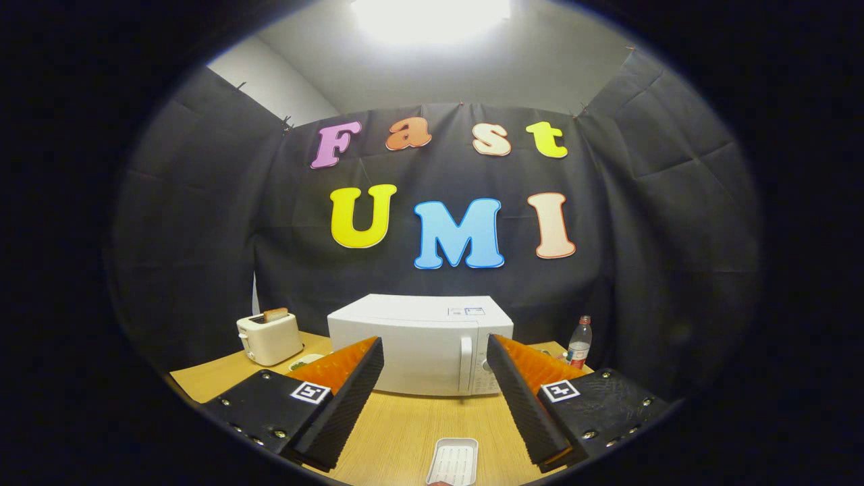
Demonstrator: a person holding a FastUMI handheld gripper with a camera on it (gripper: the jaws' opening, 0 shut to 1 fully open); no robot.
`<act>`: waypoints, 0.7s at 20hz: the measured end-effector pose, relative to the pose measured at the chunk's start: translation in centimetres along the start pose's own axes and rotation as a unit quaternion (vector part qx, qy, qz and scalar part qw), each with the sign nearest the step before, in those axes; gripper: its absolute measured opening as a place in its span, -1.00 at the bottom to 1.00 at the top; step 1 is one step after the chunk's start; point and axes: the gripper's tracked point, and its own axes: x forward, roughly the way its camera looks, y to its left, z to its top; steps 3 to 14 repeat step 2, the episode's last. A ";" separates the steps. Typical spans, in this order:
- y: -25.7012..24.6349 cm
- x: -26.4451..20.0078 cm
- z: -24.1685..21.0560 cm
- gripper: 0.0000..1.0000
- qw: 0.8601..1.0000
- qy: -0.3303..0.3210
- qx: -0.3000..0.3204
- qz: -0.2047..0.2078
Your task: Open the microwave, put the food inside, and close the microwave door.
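We see our gripper with its fingers spread wide and nothing held between them; it hangs level above the wooden table, aimed straight forward. Low between the fingers, close under us, lies a small white tray; its near end is cut off, so we cannot tell what it carries. Beyond the fingertips, centred in the gap, stands the white microwave with its door closed, its vertical handle just inside the right finger. Past the left finger sits a white toaster with a slice of bread standing up; a small dish beside it is partly hidden. Beyond the right finger stands a plastic bottle.
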 end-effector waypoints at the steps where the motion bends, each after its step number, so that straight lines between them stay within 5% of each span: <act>1: -0.2 0.0 0.0 0.96 1.000 0.001 0.002 -0.002; 14: -0.4 0.1 0.0 0.95 1.000 0.002 0.005 -0.004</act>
